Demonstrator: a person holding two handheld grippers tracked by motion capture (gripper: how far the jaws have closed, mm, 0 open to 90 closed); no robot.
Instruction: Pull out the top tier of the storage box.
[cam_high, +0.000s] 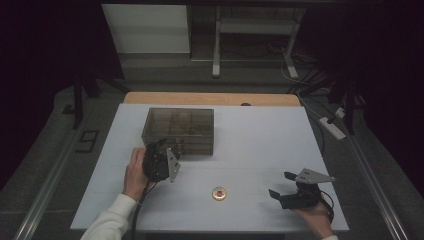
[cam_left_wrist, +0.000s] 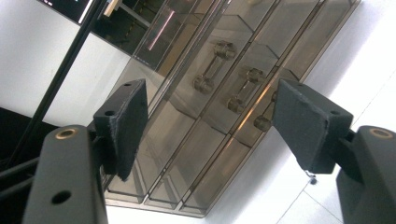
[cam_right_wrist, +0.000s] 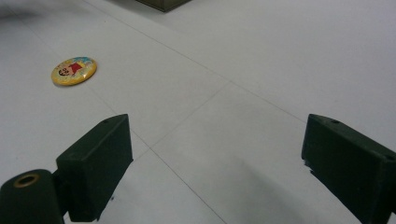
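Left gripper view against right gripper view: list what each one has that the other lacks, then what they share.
Left gripper view alone: the drawer handles on the smoky clear drawer box, framed by the open left gripper. Right gripper view alone: the round cartoon badge, ahead of the open right gripper. Both: the white table and a part of the box.

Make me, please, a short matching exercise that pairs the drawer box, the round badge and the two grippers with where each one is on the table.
Things:
1. drawer box
2. badge
3. left gripper
4. right gripper

Places:
A. near the right front corner of the table, open over bare surface
B. lying flat near the middle of the front edge
C. at the far left of the table, see-through brown
D. right in front of the drawer handles, open

Pairs: 1-C, 2-B, 3-D, 4-A
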